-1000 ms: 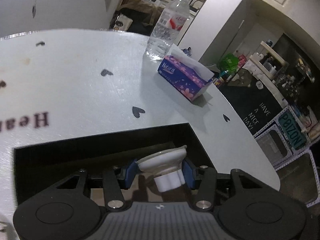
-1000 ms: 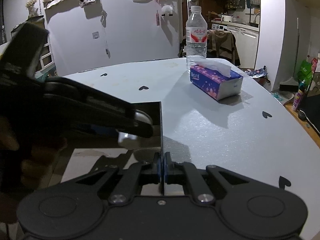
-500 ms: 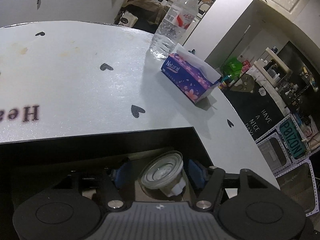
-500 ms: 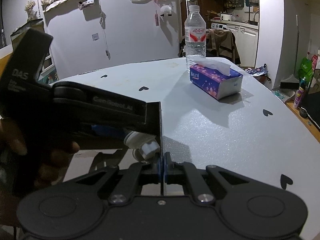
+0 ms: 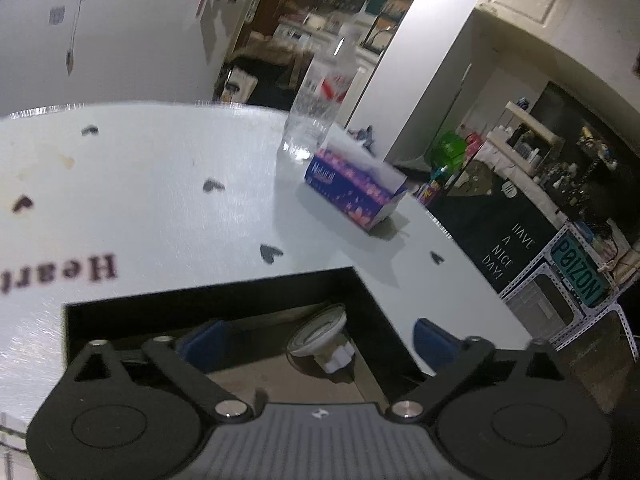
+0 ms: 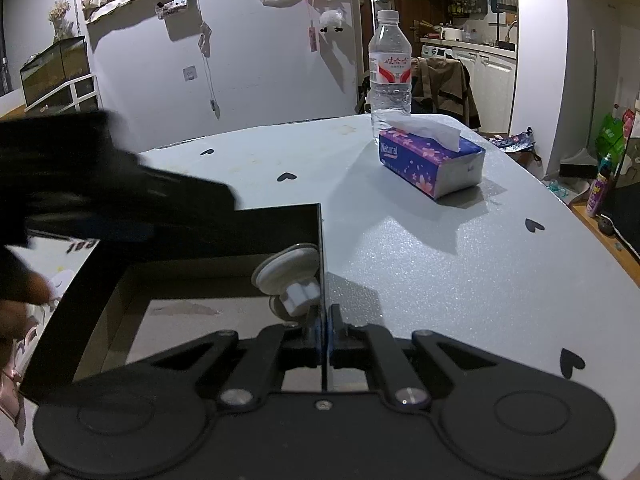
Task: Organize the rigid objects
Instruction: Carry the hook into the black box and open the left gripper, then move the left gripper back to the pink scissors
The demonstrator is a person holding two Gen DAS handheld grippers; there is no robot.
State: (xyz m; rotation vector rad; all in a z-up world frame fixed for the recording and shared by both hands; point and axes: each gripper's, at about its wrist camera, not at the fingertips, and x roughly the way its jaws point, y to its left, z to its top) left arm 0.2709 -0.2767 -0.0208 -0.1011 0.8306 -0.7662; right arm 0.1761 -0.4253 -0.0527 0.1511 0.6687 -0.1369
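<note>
The suction cup (image 5: 320,338) is seen lying inside the black box (image 5: 208,300), against its right wall near the far corner. The left gripper (image 5: 320,344) is spread wide, its jaws having just been opening, with the cup released between them. The right gripper (image 6: 325,330) is clamped on the box's right wall. Bare table (image 6: 440,272) is seen right of the box, up to the tissue box (image 6: 432,160) and the water bottle (image 6: 390,76).

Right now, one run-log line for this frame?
left gripper: jaws just opened, empty | suction cup: released, lying in black box | right gripper: shut on box wall | table
</note>
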